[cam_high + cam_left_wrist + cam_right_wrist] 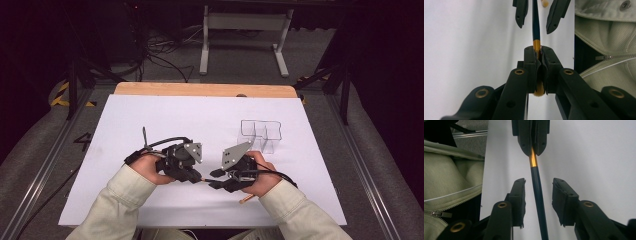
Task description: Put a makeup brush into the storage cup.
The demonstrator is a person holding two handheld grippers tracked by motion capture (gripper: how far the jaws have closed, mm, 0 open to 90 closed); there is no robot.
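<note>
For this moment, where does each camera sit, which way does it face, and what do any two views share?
High view: above the person's side, facing forward and down on the table; both forearms, left gripper and right gripper show.
Left gripper view: on the left gripper, looking along its fingers shut on the brush; jacket at right.
Right gripper view: on the right gripper, fingers open around the brush handle; jacket at left.
Shared: both gripper views show the brush and the opposite gripper.
</note>
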